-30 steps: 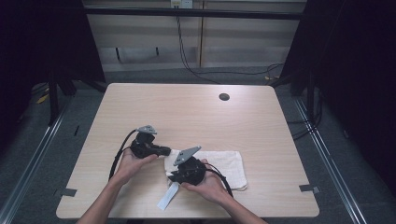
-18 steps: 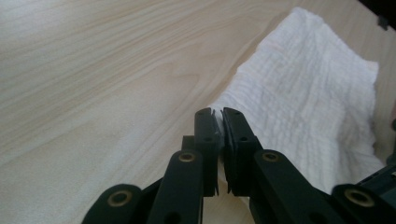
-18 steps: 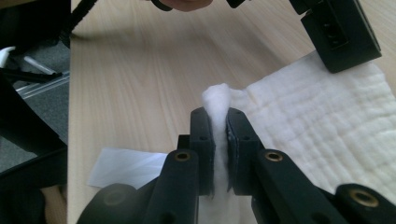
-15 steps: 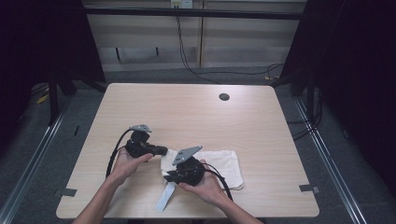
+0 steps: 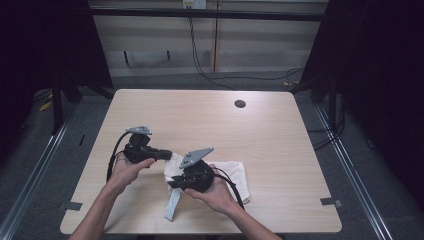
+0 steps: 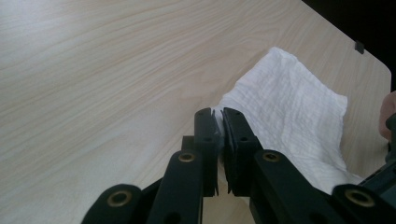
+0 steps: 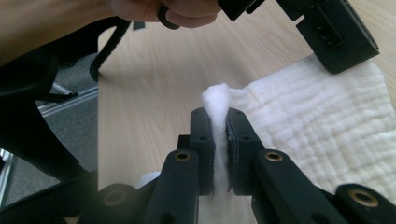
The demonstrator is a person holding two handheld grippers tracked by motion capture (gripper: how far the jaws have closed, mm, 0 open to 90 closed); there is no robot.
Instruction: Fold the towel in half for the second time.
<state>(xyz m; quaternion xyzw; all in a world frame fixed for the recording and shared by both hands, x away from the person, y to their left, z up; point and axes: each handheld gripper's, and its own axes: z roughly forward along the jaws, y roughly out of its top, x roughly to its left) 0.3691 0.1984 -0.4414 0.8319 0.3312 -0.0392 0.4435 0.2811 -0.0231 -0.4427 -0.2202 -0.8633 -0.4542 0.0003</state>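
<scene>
- Cloth [image 5: 227, 175] lies white on the near side of the bench [image 5: 260, 125], its left end now lifted off the wood compared with a second ago.
- Left tool [image 6: 219, 122] pinches a corner; right tool [image 7: 219, 116] clamps a bunched edge.
- Both have risen, so a fold looks underway.

- Cloth [image 5: 231, 174]: white, with a fine crinkled weave.
- Table [image 5: 200, 120]: pale wood with a light streaked grain.
- Left gripper [image 6: 219, 122] and right gripper [image 7: 219, 122]: black, with brass-coloured rivets.
- Plates on the grippers: grey.
- Cap [image 5: 240, 104] set in the table: dark.
- Floor: grey.
</scene>
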